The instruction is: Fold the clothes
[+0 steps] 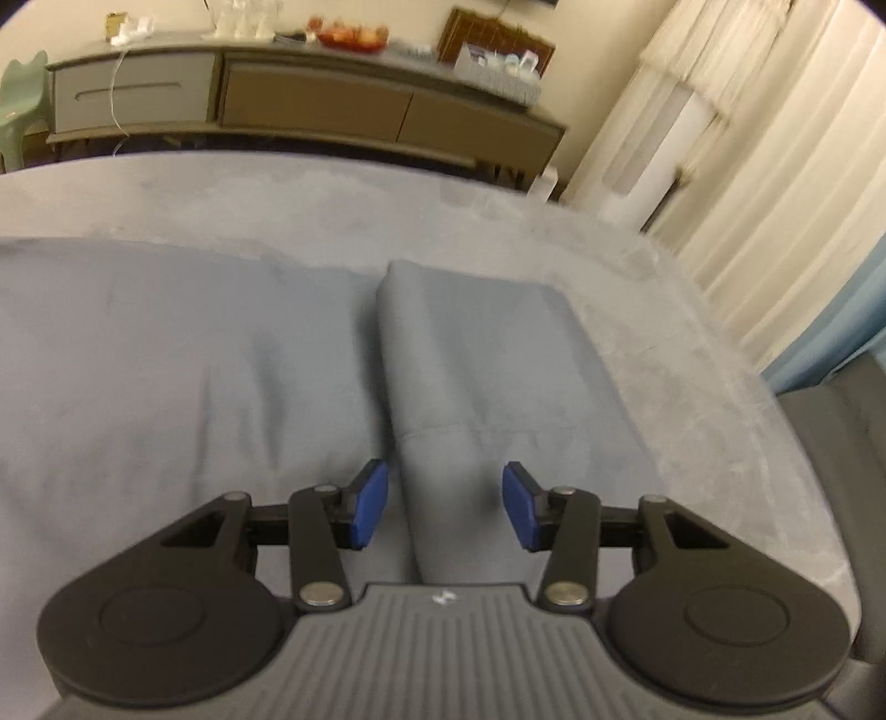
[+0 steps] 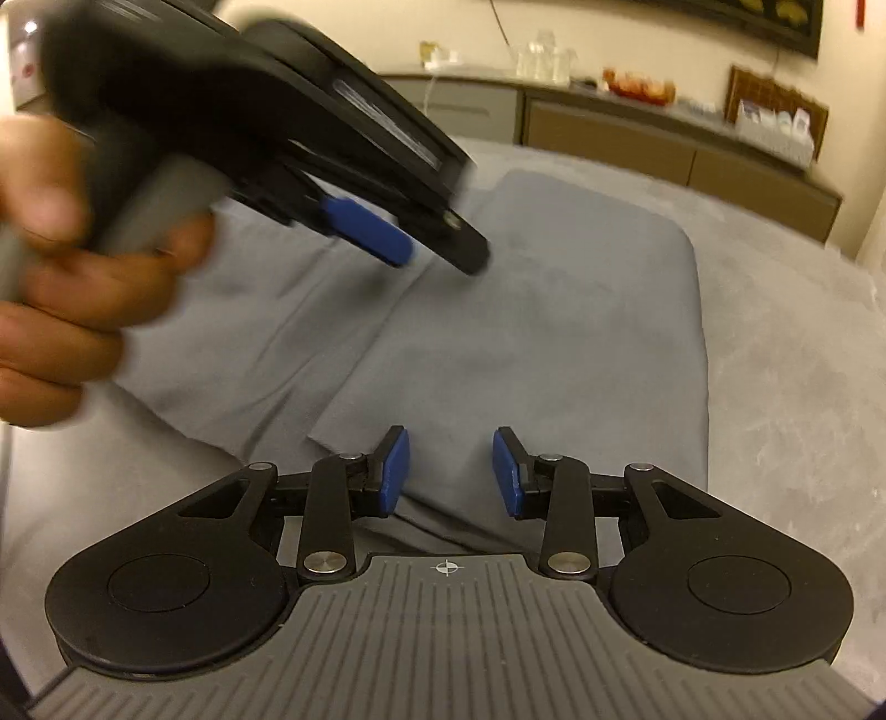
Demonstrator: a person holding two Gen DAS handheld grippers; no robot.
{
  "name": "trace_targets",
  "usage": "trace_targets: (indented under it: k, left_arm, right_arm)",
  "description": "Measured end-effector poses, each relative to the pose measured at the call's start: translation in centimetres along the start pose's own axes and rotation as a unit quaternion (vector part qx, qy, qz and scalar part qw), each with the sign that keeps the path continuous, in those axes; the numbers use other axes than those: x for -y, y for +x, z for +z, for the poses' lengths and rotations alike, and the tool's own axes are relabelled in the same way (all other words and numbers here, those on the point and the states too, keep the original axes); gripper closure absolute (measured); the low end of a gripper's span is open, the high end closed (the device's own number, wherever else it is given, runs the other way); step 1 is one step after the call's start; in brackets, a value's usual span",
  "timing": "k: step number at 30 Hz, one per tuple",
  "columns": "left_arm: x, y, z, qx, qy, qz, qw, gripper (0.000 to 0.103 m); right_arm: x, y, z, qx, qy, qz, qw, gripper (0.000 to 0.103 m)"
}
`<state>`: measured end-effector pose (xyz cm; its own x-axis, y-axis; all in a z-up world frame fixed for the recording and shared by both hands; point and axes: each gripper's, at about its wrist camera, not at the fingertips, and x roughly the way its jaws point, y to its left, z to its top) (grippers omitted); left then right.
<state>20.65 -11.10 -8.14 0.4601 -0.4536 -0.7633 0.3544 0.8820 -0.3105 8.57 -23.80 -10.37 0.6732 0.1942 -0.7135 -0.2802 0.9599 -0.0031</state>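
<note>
A person's hand, blurred at the left of the right wrist view, gripped the handle of the left tongs, black-framed with blue pads, which hung tilted downward above a slate-blue cotton garment spread on a pale grey velvety bed cover. Seen from their own camera, the left tongs stood partly apart, nothing pinched between the blue pads, with a rounded fold of the garment lying below the gap. The garment lay flat across the bed cover, one side panel doubled over onto the main body, so that a long crease ran away from the camera. To the right, the right tongs also stood partly apart, their blue pads just above the near edge of the folded panel; whether they touched the cloth could not be told, and nothing was clamped between them. Beyond the bed, a long low grey-and-brown sideboard ran along the cream wall, carrying a red bowl and small blurred items, with cream pleated curtains at the far right.
</note>
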Motion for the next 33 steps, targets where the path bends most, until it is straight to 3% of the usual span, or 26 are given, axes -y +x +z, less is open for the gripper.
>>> trace_targets:
  k: [5,7,10,13,15,20,22,25,26,27,30,33]
  left_arm:
    - [-0.6,1.0,-0.4,-0.001,0.007,-0.016,0.9998,0.05]
    - [-1.3,0.8,-0.6,0.001,-0.007,-0.033,0.9994,0.051]
    - [-1.5,0.9,-0.9,0.001,-0.014,-0.05,0.9986,0.051]
    - [-0.5,0.9,-0.8,-0.001,0.014,-0.05,0.9986,0.053]
    - [-0.8,0.0,-1.2,0.009,0.007,-0.048,0.9988,0.059]
    - [-2.3,-3.6,-4.0,0.037,-0.034,-0.063,0.9967,0.059]
    - [-2.9,-3.9,-5.5,0.023,-0.036,-0.046,0.998,0.059]
    - [-4.2,-5.9,-7.0,0.033,-0.053,-0.031,0.9976,0.059]
    - [-4.7,-6.9,-7.5,0.04,-0.062,-0.027,0.9969,0.055]
    - [-5.2,-8.2,-8.0,0.052,-0.071,-0.022,0.9959,0.044]
    - [-7.6,-13.3,-9.8,0.099,-0.098,0.03,0.9898,0.022]
    - [-11.1,-18.8,-12.3,0.147,-0.135,0.099,0.9749,0.018]
  right_arm:
    - [2.0,-0.8,0.6,0.015,0.042,0.025,0.999,0.058]
    - [3.7,-2.0,0.9,0.05,0.089,0.003,0.995,0.049]
    - [5.7,-2.7,1.2,0.076,0.124,-0.023,0.989,0.05]
    - [5.4,-0.3,0.7,0.011,0.104,-0.05,0.993,0.06]
    - [4.4,-0.1,0.6,0.009,0.071,-0.08,0.994,0.061]
    - [4.3,-2.4,1.4,0.053,0.104,-0.044,0.992,0.061]
    - [3.4,-2.1,1.3,0.048,0.098,-0.012,0.994,0.058]
    - [1.6,-0.7,0.5,0.026,0.05,-0.032,0.998,0.052]
    - [1.3,-0.7,0.4,0.024,0.042,-0.04,0.998,0.052]
    - [1.2,-1.0,0.5,0.03,0.042,-0.043,0.998,0.051]
    - [0.9,-2.5,0.8,0.07,0.051,-0.045,0.995,0.043]
    - [-0.1,-2.6,1.5,0.098,0.03,-0.045,0.994,0.035]
